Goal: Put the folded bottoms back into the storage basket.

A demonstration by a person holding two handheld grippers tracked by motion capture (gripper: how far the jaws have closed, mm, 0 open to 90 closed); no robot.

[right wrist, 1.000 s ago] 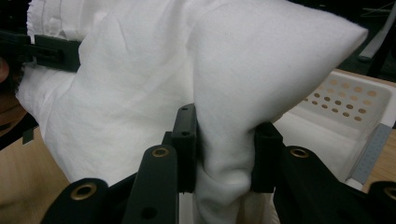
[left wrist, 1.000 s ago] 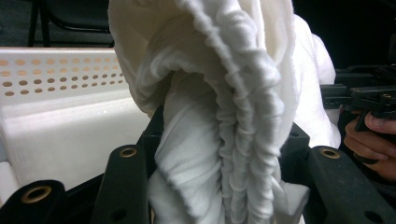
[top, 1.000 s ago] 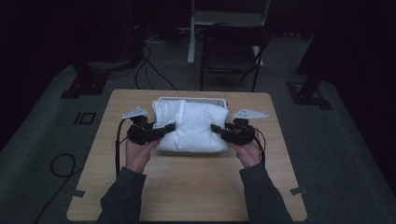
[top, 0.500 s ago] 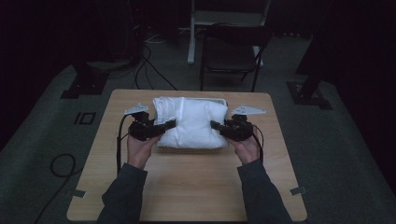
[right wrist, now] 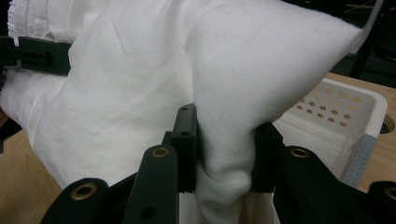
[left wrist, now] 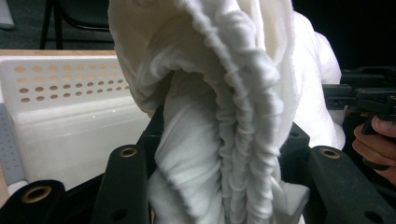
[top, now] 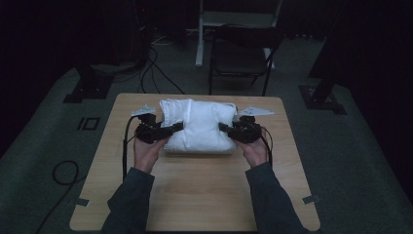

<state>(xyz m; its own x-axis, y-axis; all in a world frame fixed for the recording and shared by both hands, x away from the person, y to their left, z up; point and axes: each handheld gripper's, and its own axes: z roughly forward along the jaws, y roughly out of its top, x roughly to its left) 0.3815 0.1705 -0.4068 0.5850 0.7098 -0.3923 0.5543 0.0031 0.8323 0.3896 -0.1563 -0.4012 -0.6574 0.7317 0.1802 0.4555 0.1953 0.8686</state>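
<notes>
In the high view, a white pillow (top: 199, 126) lies mid-frame on the table (top: 195, 195), between the left hand-held gripper (top: 176, 127) and right hand-held gripper (top: 225, 128), each clamped on one end. The left gripper view adds a perforated white basket (left wrist: 65, 107) behind the pillow's bunched, ruffled edge. The right gripper view shows a pinched corner above that basket.

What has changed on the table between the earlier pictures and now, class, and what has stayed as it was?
Very little moved. The white cloth bundle and both tongs look slightly nearer the person's edge of the table than a second ago. Nothing was taken hold of or let go: the left tongs and right tongs stay clamped on its two ends, with the white perforated basket behind it.
</notes>
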